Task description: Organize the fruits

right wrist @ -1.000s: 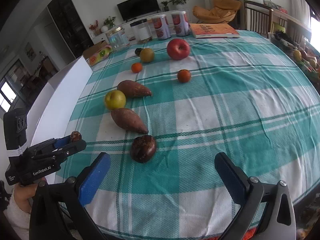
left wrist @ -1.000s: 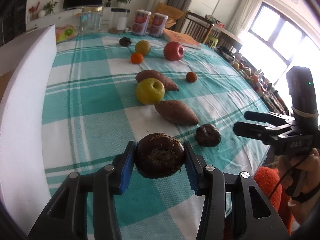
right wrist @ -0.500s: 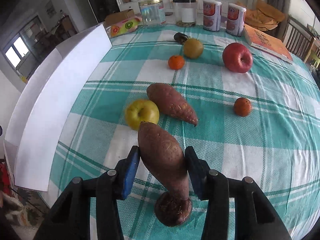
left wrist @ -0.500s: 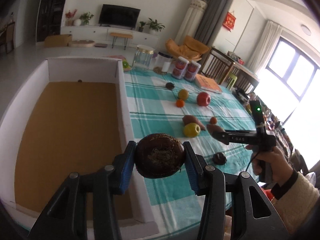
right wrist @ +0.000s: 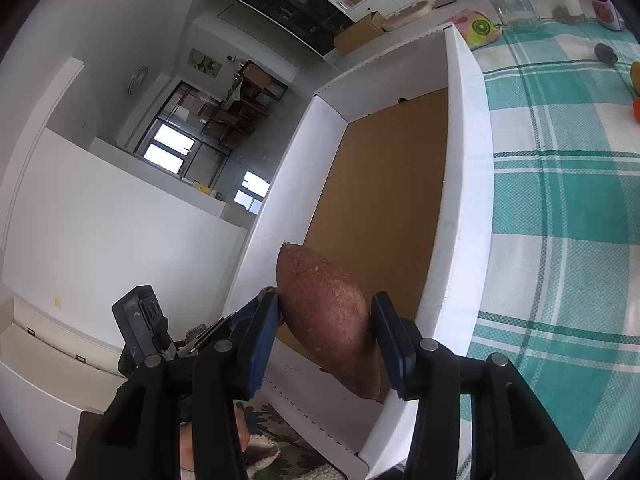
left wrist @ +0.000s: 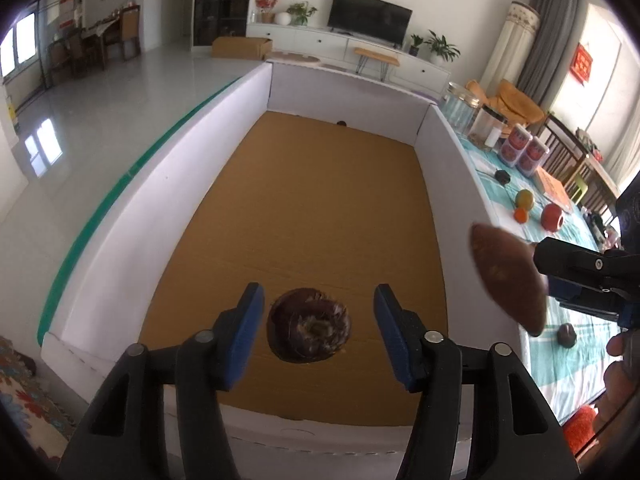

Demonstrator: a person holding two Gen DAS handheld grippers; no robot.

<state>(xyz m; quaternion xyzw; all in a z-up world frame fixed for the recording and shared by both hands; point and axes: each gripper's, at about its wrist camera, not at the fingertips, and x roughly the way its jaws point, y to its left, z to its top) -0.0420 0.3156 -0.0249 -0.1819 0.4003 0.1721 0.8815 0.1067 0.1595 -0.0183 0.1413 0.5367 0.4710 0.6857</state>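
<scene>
Our left tool (left wrist: pixel 318 330) stands wide open, its blue pads clear on both sides of a dark, round, rough-skinned fruit (left wrist: pixel 308 329). That fruit sits between the pads without touching either, over the brown cardboard floor of the white-walled box (left wrist: pixel 454 184), near the box's close end; we cannot tell whether it rests on the floor or is still in the air.

Our right tool (right wrist: pixel 324 326) is clamped on a sweet potato (right wrist: pixel 326 320), both pads pressing its reddish-brown flanks. We hold it long-ways, pointed tip forward, above the near corner of the same box (right wrist: pixel 464 184). In the left wrist view the sweet potato (left wrist: pixel 506 276) hangs over the box's right wall, with the right tool's black fingers behind it.

Beyond that wall lies the worktop (right wrist: pixel 560 216) under a teal and white checked cloth. On it we see a red apple (left wrist: pixel 552 217), a yellow-green fruit (left wrist: pixel 524 199), a small orange (left wrist: pixel 520 215), and another dark round fruit (left wrist: pixel 567 335) near the front edge. Jars (left wrist: pixel 460 106) and two cans (left wrist: pixel 524 151) stand at the far end.
</scene>
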